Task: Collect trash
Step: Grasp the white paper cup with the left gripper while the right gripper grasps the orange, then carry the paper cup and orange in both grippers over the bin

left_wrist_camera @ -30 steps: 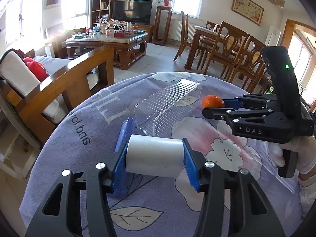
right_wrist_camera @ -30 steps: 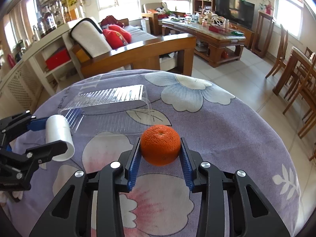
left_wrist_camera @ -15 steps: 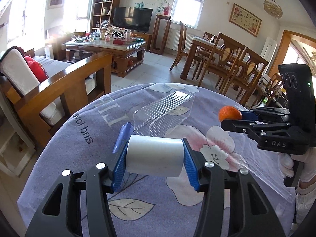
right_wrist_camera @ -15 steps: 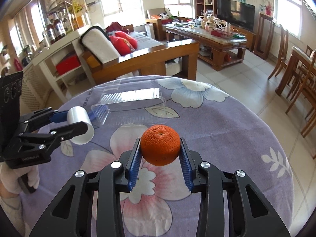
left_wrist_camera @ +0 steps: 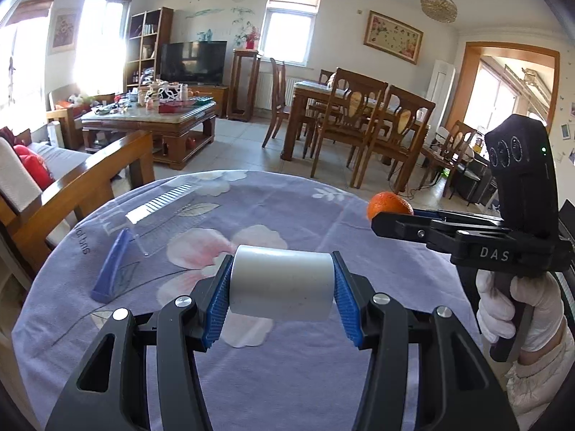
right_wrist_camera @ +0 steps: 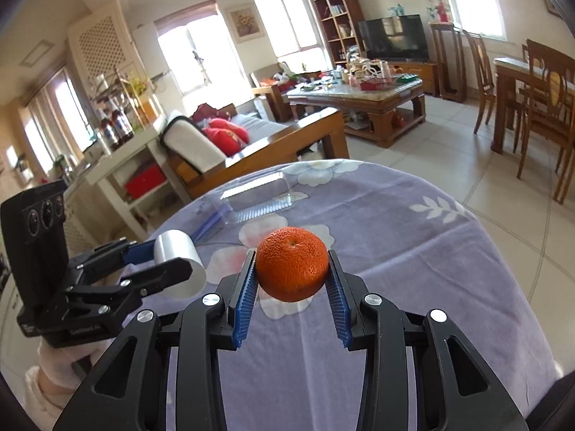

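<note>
Lavender cloth: a floral-printed cover (left_wrist_camera: 294, 377) lay over the round table, filling the near half of both wrist views.
Left gripper (left_wrist_camera: 282, 289): its blue-padded jaws were clamped on the two ends of a white cylinder (left_wrist_camera: 281, 287), likely a paper cup or roll, held on its side and clear of the cloth.
Right gripper (right_wrist_camera: 291, 273): its jaws were gripping an orange (right_wrist_camera: 291, 264) from both sides, the fruit lifted off the table.
Seen from the other side: the left wrist view caught the right gripper (left_wrist_camera: 390, 217) at the right edge with the orange (left_wrist_camera: 388, 204) at its tip; the right wrist view caught the left gripper (right_wrist_camera: 169, 262) at the left edge with the white cylinder (right_wrist_camera: 179, 267) between its jaws.
Hands: a white-gloved hand (left_wrist_camera: 517, 305) gripped the right gripper's handle; a pale cuffed sleeve (right_wrist_camera: 54, 380) showed below the left one.
Left on the table: a clear ribbed plastic tray (left_wrist_camera: 169, 212) lay toward the far left of the cloth, and a blue wedge-shaped piece (left_wrist_camera: 113, 267) lay just beside its near end.
Beyond the table: a wooden sofa with red cushions (right_wrist_camera: 226, 136), a cluttered coffee table (left_wrist_camera: 151, 116), a television (left_wrist_camera: 194, 61) and dining chairs (left_wrist_camera: 373, 122).
</note>
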